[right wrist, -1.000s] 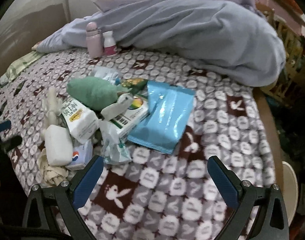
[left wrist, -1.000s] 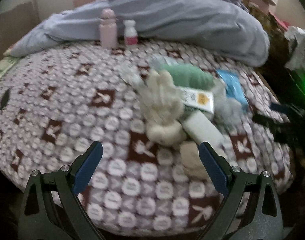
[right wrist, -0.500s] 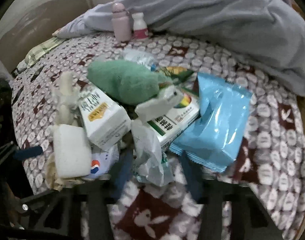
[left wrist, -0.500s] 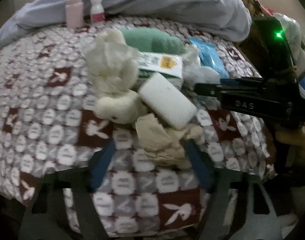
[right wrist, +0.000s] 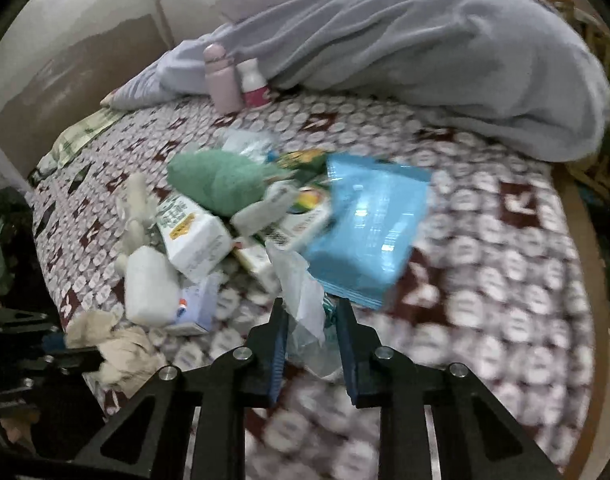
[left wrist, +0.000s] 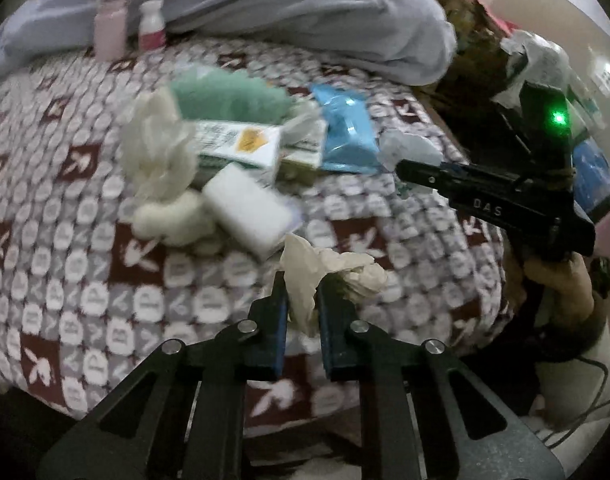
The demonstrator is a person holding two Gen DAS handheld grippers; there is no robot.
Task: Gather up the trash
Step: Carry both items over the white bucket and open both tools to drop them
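your left gripper [left wrist: 301, 292] has just closed and now pinches the beige tissue [left wrist: 329, 268] at the near edge of the pile on the blanket [left wrist: 85, 288]; your right gripper [right wrist: 311, 320] has likewise just closed on the clear wrapper [right wrist: 301, 296], just in front of the blue pack [right wrist: 369, 228]. both bites look thin, so lift slowly and straight up, and watch that the wrapper does not drag the blue pack or the boxes [right wrist: 193, 236] along. keep the two hands apart as they rise.
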